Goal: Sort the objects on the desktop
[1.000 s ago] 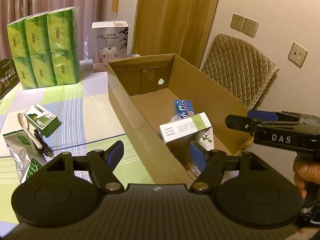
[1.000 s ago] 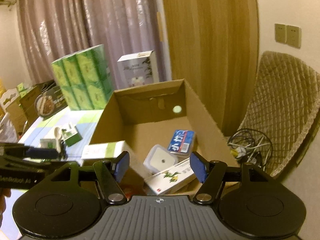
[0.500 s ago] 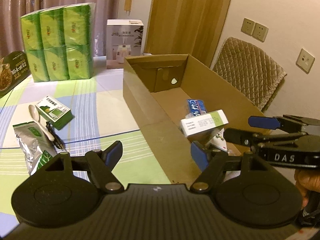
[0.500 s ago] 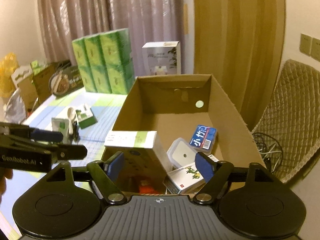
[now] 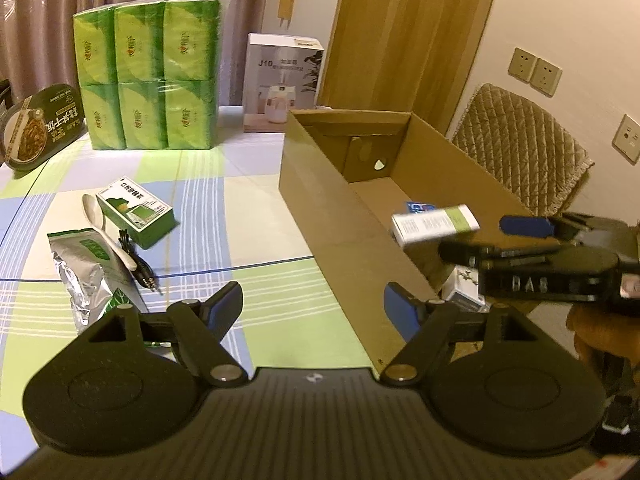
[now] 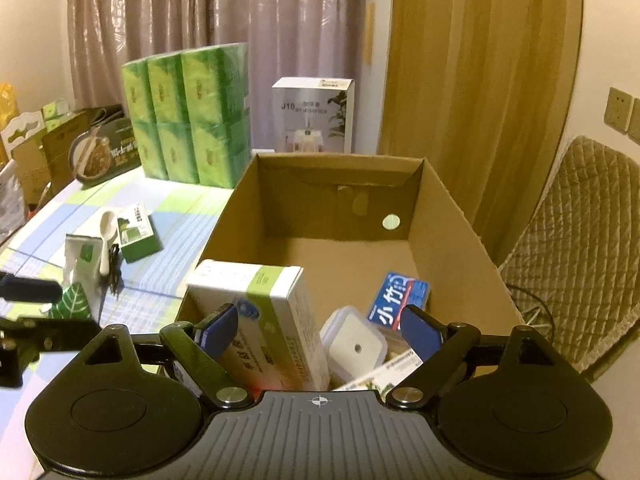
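Note:
An open cardboard carton stands on the checked tablecloth. My right gripper hangs over its near end with its jaws opening. A white-and-green medicine box stands tilted between them, close against the left finger and apart from the right pad. In the left wrist view the same box shows just ahead of the right gripper. My left gripper is open and empty over the tablecloth beside the carton's left wall. A small green box, white spoon, foil pouch and black cable lie to its left.
In the carton lie a blue pack, a white square container and a plant-printed box. At the back stand a green tissue bundle, a humidifier box and a noodle bowl. A quilted chair is right of the carton.
The right jaws have spread apart around the white-and-green box, which has sunk lower in the carton. Both grippers have drawn back, so the carton looks farther off and more of the table shows.

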A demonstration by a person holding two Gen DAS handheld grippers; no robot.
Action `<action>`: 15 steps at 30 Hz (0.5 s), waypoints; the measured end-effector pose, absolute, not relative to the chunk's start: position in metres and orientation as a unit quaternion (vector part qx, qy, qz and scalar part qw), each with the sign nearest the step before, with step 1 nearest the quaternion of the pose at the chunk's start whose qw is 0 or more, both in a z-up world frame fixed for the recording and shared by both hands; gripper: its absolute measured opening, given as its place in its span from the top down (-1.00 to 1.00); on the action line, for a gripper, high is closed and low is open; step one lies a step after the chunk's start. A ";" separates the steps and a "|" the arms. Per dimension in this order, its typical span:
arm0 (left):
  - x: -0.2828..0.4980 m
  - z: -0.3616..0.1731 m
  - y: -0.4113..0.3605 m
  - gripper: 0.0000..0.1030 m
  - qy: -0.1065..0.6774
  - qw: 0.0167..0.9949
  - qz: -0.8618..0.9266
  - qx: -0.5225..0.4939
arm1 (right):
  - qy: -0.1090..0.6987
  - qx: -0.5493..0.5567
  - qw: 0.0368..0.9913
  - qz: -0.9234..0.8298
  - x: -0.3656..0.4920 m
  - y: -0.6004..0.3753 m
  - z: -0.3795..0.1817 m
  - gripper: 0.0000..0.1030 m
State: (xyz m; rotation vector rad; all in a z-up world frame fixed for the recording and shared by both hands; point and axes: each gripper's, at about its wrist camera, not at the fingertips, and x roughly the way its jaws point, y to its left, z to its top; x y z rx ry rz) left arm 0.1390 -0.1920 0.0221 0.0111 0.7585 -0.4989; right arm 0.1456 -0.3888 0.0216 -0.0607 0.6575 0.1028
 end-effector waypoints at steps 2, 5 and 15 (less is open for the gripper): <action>0.141 0.020 -0.190 -0.43 0.369 0.898 -0.239 0.004 | 0.324 -0.035 0.944 0.051 0.150 -0.388 0.021 -0.67; 0.143 0.016 -0.188 -0.43 0.373 0.897 -0.238 0.002 | 0.325 -0.035 0.944 0.051 0.154 -0.388 0.020 -0.67; 0.146 0.010 -0.175 -0.44 0.378 0.897 -0.229 -0.009 | 0.320 -0.034 0.945 0.054 0.153 -0.379 0.026 -0.68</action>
